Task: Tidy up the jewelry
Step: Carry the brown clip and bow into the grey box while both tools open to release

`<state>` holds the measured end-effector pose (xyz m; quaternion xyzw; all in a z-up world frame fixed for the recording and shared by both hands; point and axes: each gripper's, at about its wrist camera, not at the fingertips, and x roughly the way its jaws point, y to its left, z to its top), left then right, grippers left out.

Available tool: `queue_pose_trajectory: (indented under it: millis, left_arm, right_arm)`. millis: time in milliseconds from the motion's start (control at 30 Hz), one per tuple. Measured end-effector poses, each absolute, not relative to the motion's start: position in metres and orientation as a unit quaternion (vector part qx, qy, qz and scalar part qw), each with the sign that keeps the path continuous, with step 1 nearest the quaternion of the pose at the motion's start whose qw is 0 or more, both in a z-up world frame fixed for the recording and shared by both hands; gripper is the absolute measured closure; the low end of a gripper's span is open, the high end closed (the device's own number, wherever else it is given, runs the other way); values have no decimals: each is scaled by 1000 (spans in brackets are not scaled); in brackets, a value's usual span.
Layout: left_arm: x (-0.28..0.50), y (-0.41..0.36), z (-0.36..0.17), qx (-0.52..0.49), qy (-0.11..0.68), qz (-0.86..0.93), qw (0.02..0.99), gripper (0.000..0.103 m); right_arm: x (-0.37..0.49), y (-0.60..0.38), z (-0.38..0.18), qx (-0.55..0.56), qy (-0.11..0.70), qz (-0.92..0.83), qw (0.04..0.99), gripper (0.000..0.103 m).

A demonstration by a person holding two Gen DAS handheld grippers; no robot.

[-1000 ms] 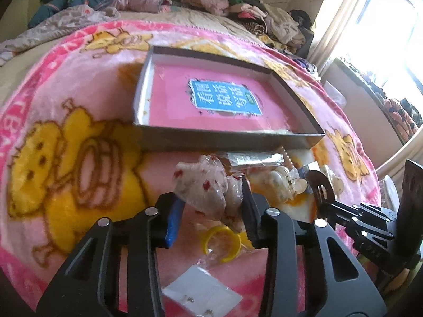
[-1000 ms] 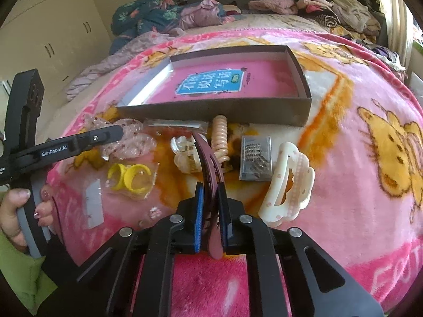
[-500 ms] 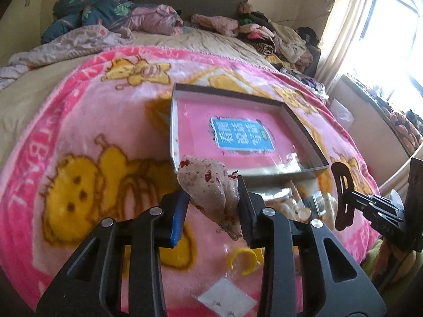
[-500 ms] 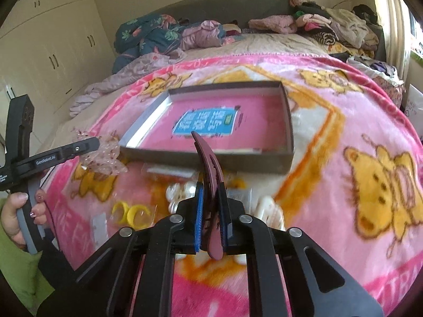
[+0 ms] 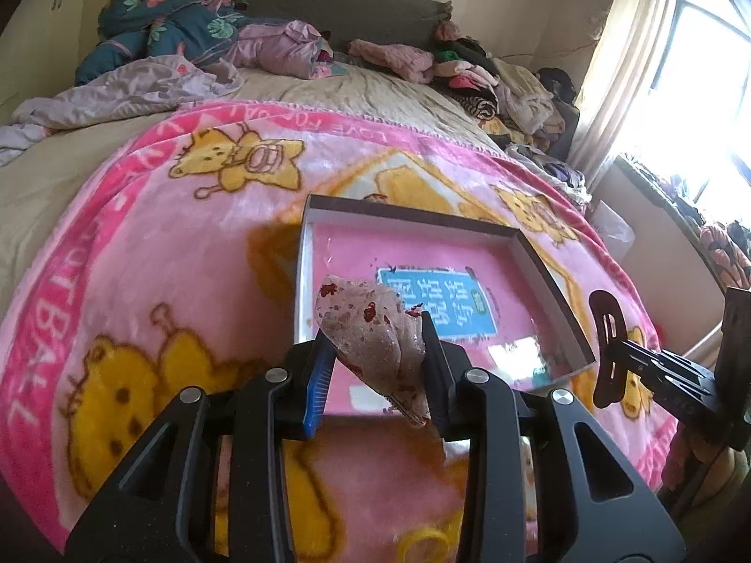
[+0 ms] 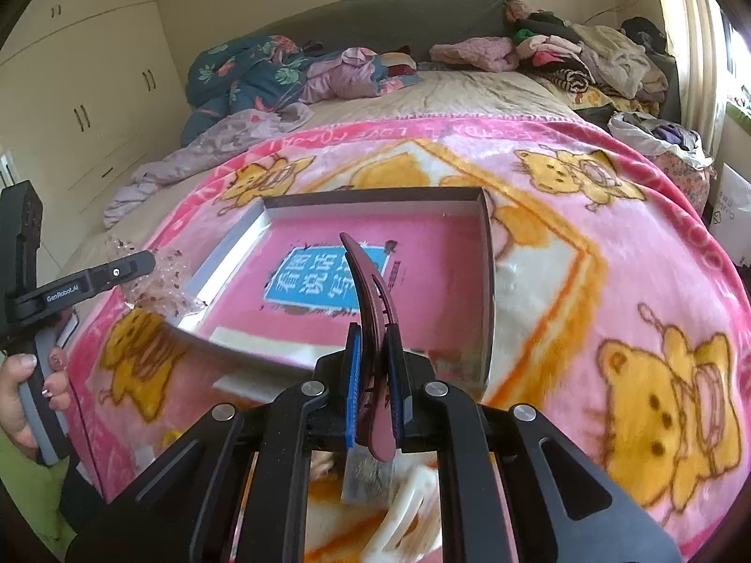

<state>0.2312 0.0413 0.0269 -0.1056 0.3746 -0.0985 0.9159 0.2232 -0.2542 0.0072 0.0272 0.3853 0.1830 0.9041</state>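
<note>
Bed w/ beige sheet (image 6: 469, 94); pink fleece bear-print blanket (image 6: 633, 281) spread over it, under both tongs. Shallow grey cardboard box, pink inside (image 5: 544, 267), sits on blanket just ahead of tongs. Crumpled clothes & floral quilt (image 6: 244, 75) piled far beyond, by headboard.

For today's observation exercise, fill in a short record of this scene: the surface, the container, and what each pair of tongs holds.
surface: pink cartoon-bear blanket on a bed
container: shallow open box with a pink floor and a blue label
left tongs: shut on a translucent, red-speckled scrunchie
right tongs: shut on a maroon hair clip, tip up
both items: held above the box
</note>
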Motion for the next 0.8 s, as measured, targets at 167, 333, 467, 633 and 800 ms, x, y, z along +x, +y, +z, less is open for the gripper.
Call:
queue_pose_trajectory:
  millis: [167, 333, 467, 633, 800]
  left_arm:
    - [251, 31, 19, -103, 383, -103, 912, 77]
    - [268, 24, 5, -98, 397, -105, 907, 77]
    - [276, 22, -7, -97, 409, -103, 902, 77]
    - [284, 25, -18, -99, 420, -102, 896, 74]
    - [285, 27, -26, -100, 428, -101, 892, 71]
  right_arm:
    - [249, -255, 0, 26, 394, 174, 902, 93]
    - [270, -255, -8, 23, 405, 164, 899, 93]
    - [283, -257, -16, 22, 414, 156, 897, 93]
    - [294, -259, -28, 19, 430, 147, 890, 93]
    - [301, -259, -40, 16, 446, 137, 884, 93]
